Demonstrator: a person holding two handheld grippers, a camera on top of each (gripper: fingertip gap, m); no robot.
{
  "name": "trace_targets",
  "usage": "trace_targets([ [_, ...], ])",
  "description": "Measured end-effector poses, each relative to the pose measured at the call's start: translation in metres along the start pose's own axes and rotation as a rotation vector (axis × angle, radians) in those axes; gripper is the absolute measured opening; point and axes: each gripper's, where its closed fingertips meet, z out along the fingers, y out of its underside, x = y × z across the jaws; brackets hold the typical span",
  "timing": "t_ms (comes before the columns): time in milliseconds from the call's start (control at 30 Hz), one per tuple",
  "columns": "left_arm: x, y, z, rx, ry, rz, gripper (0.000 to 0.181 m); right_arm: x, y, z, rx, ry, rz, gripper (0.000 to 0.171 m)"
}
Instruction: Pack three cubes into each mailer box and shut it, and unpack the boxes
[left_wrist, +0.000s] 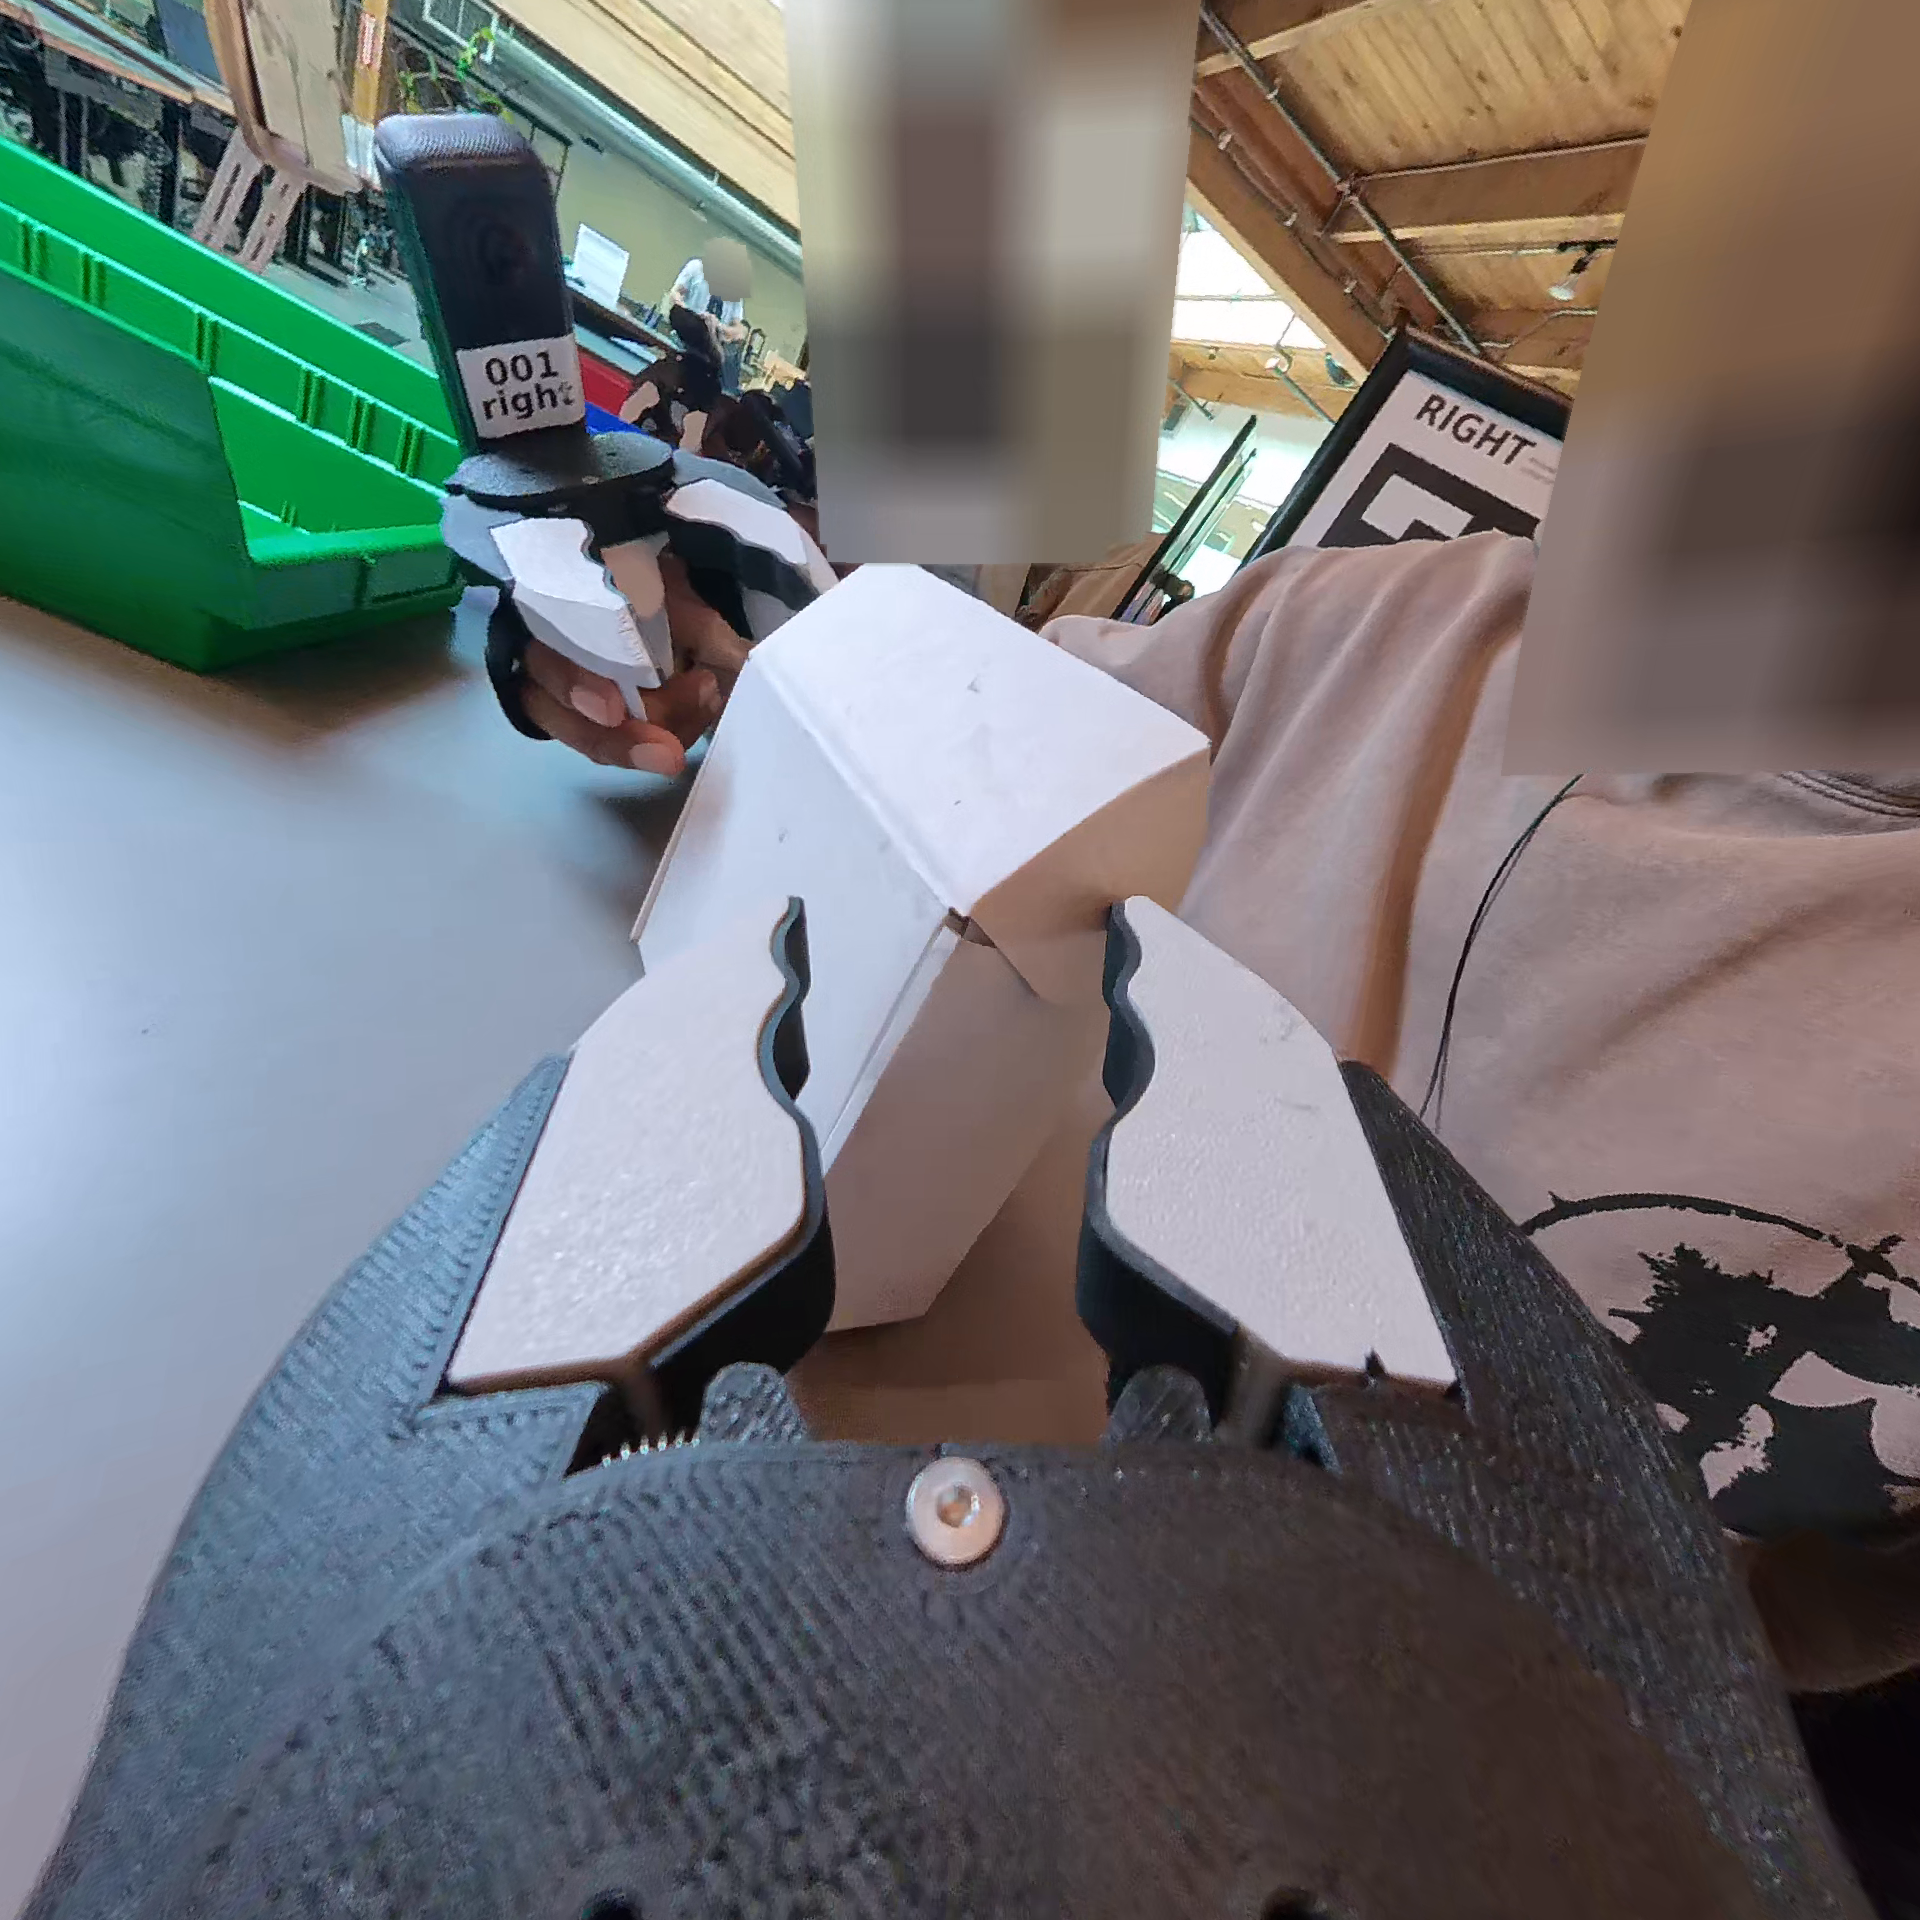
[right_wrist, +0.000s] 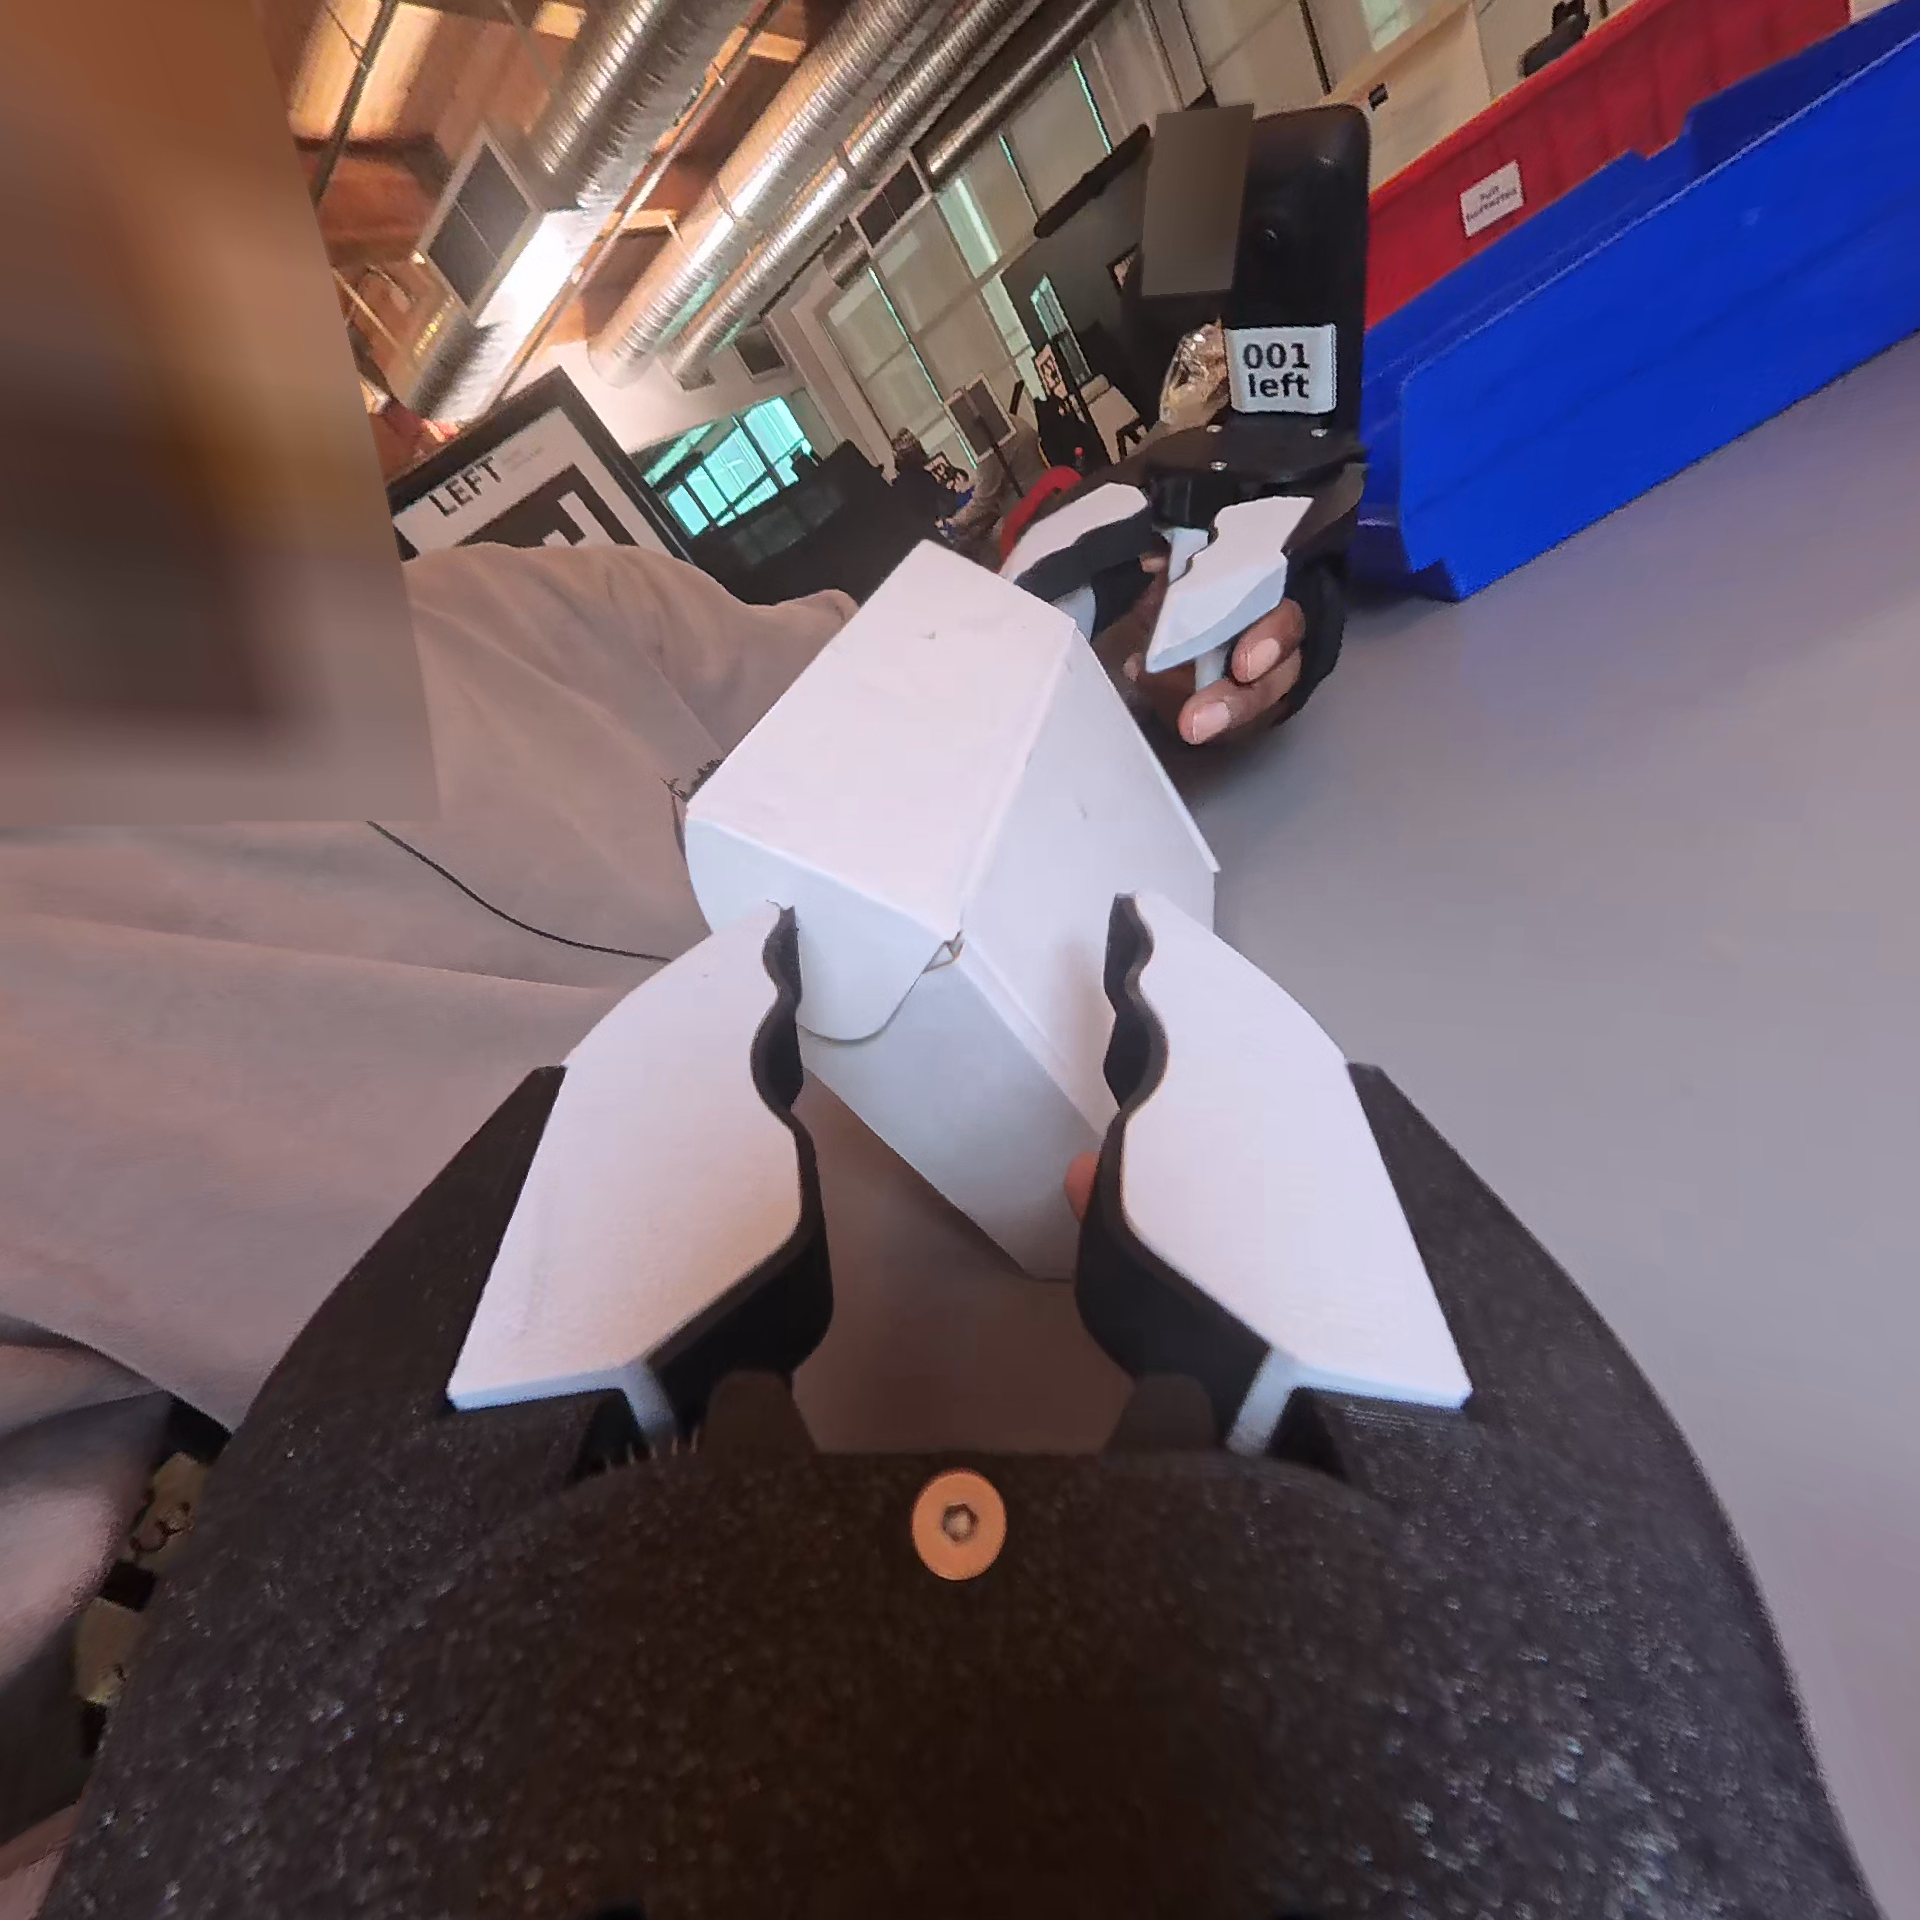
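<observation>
Left tongs (left_wrist: 951, 914) and right tongs (right_wrist: 951, 914) spread wide, one at each end of shut white box (left_wrist: 914, 769), tilted above grey table (left_wrist: 260, 935). Likely turning box. Next: squeeze ends gently.

A white cardboard mailer box (left_wrist: 935, 790), its lid folded down and its flaps tucked in, sits tilted above the grey desk (left_wrist: 260, 987), one long edge raised and a lower corner dipping toward the surface. Creases run along its length, and faint scuffs mark the top panel. In the right wrist view the same mailer box (right_wrist: 914, 831) shows its narrow end, where a rounded tab is slotted into the side wall. No cubes are visible; the contents cannot be made out.
</observation>
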Motion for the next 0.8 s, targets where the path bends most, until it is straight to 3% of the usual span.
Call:
trace_targets([
  [200, 0.0, -0.016, -0.006, 0.119, 0.028, -0.049, 0.045, -0.01, -0.012, 0.005, 0.068, -0.056, 0.009, 0.053],
  [433, -0.001, -0.01, -0.008, 0.111, 0.036, -0.078, 0.046, -0.013, -0.014, 0.008, 0.111, -0.108, 0.069, 0.049],
  [600, -0.001, 0.006, -0.006, 0.033, 0.002, -0.024, 0.049, -0.006, -0.001, 0.004, 0.049, -0.05, 0.036, 0.05],
  [800, 0.003, 0.001, -0.008, 0.022, -0.022, 0.041, 0.048, -0.012, 0.005, 0.001, -0.079, 0.024, -0.098, 0.055],
])
